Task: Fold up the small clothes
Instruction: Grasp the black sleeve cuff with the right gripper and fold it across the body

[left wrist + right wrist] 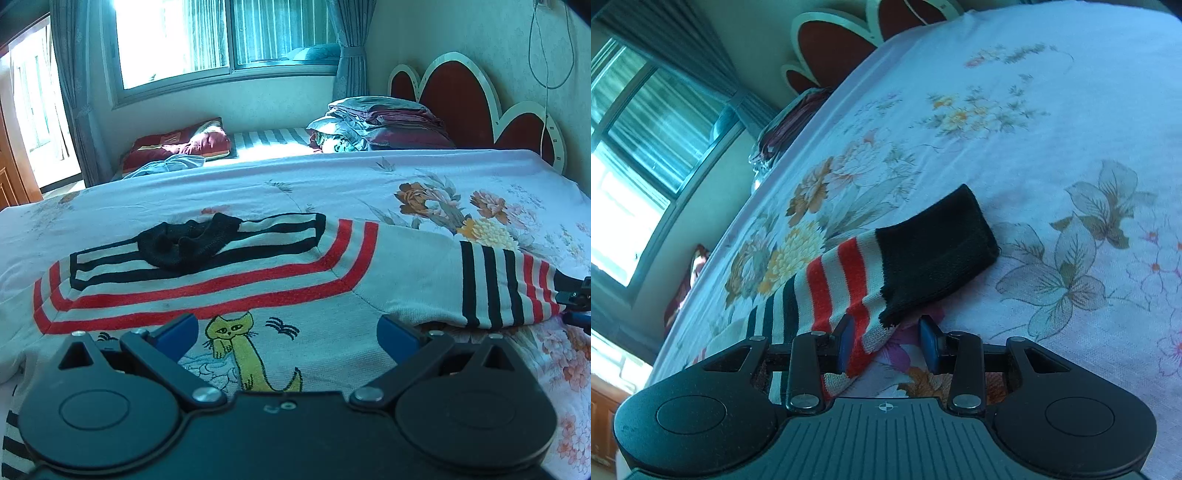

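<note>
Two jaws apart, right gripper (888, 341) straddling sleeve (849, 288) edge, bedsheet (1052, 129) beyond.

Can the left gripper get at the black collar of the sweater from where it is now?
Probably yes. The left gripper is open over the sweater, and nothing lies between it and the black collar.

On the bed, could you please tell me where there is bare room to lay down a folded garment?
The floral bedspread lies bare between the sweater's collar and the folded bedding by the headboard, and also beyond the black cuff. The near edge is crowded: the sweater spans it, with each tool over it.
</note>
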